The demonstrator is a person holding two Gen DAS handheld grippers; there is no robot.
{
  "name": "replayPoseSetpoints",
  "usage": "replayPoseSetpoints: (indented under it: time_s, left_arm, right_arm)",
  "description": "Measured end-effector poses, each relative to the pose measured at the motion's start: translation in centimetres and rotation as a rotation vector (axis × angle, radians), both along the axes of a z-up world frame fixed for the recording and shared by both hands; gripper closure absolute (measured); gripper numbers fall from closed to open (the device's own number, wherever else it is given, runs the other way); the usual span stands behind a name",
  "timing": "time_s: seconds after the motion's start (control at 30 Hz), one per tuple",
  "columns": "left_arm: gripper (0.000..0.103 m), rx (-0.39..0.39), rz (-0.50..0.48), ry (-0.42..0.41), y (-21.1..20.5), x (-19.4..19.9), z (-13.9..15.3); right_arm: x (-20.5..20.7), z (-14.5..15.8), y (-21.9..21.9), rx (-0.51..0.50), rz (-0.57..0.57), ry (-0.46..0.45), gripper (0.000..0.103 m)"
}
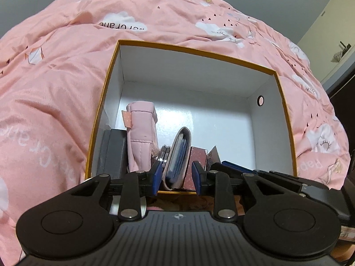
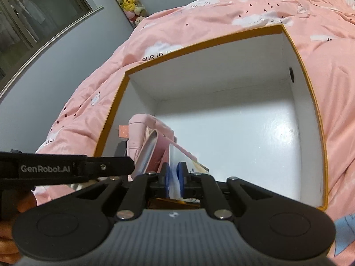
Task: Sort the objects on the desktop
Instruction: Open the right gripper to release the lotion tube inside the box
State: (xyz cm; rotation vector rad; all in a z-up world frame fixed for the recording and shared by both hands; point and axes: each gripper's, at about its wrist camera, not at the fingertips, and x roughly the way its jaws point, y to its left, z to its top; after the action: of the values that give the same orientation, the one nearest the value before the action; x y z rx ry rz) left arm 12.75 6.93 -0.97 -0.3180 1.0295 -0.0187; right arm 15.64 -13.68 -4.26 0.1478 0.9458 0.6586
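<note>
An orange-rimmed white box lies on the pink bed cover; it also shows in the right wrist view. At its near wall stand a dark grey case, a pink pouch, a grey card wallet with blue cards and a pink dotted box. My left gripper is open, its fingers on either side of the wallet and the dotted box. My right gripper is shut on a thin white card just inside the near wall, beside the wallet and pouch.
The pink cloud-print bed cover surrounds the box. The box's far and right floor is bare white. The left gripper's arm crosses the right wrist view at the left. A tube of plush toys stands by the wall.
</note>
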Motion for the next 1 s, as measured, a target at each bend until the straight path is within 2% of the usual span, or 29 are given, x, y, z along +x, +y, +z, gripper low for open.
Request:
replayPoseSetpoints:
  time_s: [0.27, 0.47, 0.63, 0.77, 1.0]
  left_arm:
    - [0.07, -0.004, -0.018, 0.0, -0.8, -0.8, -0.3]
    - [0.07, 0.034, -0.037, -0.043, -1.8, -1.7, 0.2]
    - [0.07, 0.04, -0.031, -0.081, -2.0, -2.5, 0.8]
    - [0.07, 0.049, -0.025, -0.106, -2.3, -3.3, 0.9]
    - [0.07, 0.098, -0.008, -0.192, -2.8, -5.2, 1.6]
  right_arm:
    - [-0.1, -0.2, -0.2, -0.002, -0.019, 0.024, 0.089]
    - [-0.9, 0.3, -0.4, -0.038, -0.023, -0.039, 0.086]
    - [-2.2, 1.3, -0.9, -0.076, -0.025, -0.157, 0.071]
    - [-3.5, 2.1, -1.4, -0.094, -0.016, -0.243, 0.067]
    - [-4.9, 3.0, -2.4, -0.11, -0.019, -0.31, 0.047]
